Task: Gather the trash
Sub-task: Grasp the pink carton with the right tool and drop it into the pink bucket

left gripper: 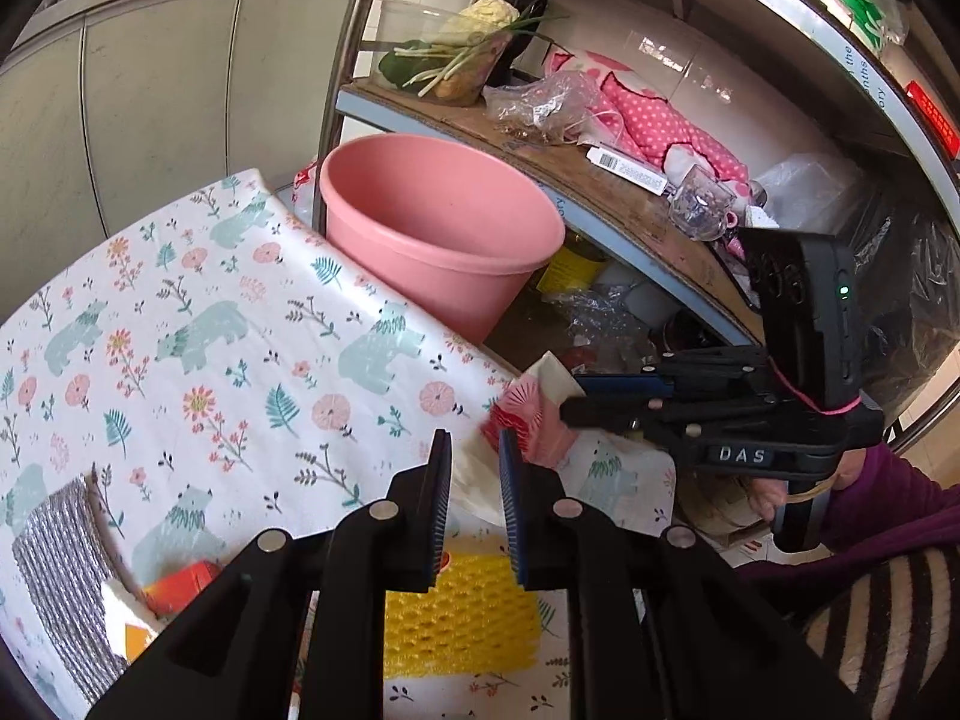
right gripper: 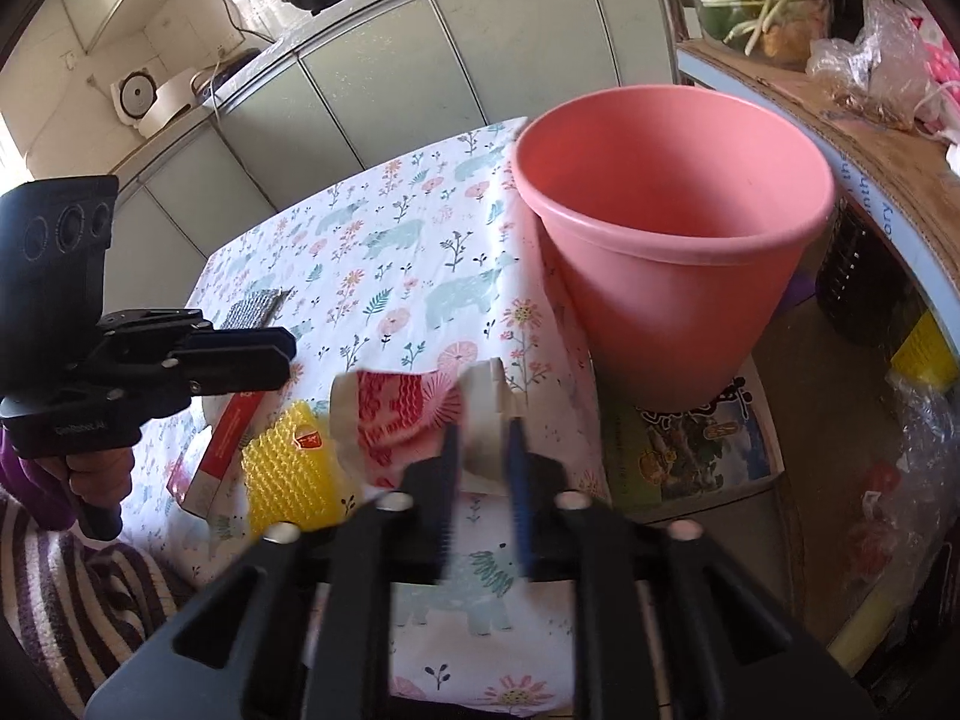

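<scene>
A crumpled red-and-white paper cup (right gripper: 414,414) is held at its white rim between the fingers of my right gripper (right gripper: 483,450), above the right edge of the floral tablecloth (right gripper: 384,276). The cup (left gripper: 534,414) and right gripper (left gripper: 576,405) also show in the left wrist view. My left gripper (left gripper: 474,498) is open and empty above the table, just left of the cup; it also shows in the right wrist view (right gripper: 288,360). A pink bucket (right gripper: 672,240) stands off the table's right edge, beyond the cup; it also shows in the left wrist view (left gripper: 444,228). A yellow foam net (right gripper: 288,468), a red-and-white box (right gripper: 222,450) and a silver mesh piece (right gripper: 252,309) lie on the table.
A shelf rack (left gripper: 600,180) holding vegetables, plastic bags, pink cloth and a glass stands right of the bucket. A picture box (right gripper: 690,450) lies under the bucket. Grey cabinets (right gripper: 420,60) stand behind the table. An orange carton (left gripper: 180,591) lies near the table's front.
</scene>
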{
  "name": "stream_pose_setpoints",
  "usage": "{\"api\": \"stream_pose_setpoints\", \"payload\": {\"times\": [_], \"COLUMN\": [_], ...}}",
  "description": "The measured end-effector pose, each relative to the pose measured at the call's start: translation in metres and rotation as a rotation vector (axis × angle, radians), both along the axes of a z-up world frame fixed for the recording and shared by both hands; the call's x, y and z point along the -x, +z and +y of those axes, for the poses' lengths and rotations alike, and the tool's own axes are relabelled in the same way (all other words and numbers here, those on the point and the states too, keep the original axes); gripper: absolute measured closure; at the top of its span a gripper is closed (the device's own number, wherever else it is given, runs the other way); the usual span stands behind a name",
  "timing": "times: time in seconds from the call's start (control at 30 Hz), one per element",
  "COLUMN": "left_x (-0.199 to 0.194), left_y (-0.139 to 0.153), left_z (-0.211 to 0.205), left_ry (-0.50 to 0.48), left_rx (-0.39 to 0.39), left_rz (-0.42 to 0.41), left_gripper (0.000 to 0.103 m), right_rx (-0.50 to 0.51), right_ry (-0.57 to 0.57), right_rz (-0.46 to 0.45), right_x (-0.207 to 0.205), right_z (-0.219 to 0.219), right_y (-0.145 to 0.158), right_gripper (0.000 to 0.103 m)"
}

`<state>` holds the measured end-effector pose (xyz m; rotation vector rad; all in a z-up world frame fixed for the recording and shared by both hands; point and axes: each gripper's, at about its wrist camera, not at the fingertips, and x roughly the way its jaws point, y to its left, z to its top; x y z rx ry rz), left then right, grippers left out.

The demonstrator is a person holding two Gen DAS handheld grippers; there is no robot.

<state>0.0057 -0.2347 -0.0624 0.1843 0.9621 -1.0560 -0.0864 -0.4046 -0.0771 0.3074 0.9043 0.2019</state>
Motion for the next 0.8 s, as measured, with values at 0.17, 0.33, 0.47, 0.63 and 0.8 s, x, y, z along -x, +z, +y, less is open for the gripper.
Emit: {"api": "stream_pose_setpoints", "payload": {"times": [0.17, 0.33, 0.47, 0.63, 0.8], "left_x": [0.003, 0.0, -0.002, -0.002, -0.003], "left_y": [-0.012, -0.004, 0.01, 0.033, 0.054], "left_z": [0.001, 0.011, 0.023, 0.044, 0.074], "left_ry": [0.005, 0.035, 0.074, 0.144, 0.241], "left_rx": [-0.026, 0.013, 0.046, 0.09, 0.115], "left_rz": [0.027, 0.011, -0.024, -0.097, -0.178], "left_gripper": [0.088, 0.088, 0.088, 0.088, 0.088], "right_rx": [-0.013, 0.03, 0.094, 0.197, 0.293], "right_ry": [0.004, -0.025, -0.067, -0.134, -0.208], "right_rz": [-0.061, -0.167, -0.282, -0.377, -0.427], "right_x": [0.006, 0.009, 0.006, -0.004, -0.021], "right_z": [0.007, 0.01, 0.012, 0.01, 0.006], "right_y": [0.014, 0.043, 0.072, 0.097, 0.106], "right_gripper": [0.097, 0.1, 0.1, 0.1, 0.1]}}
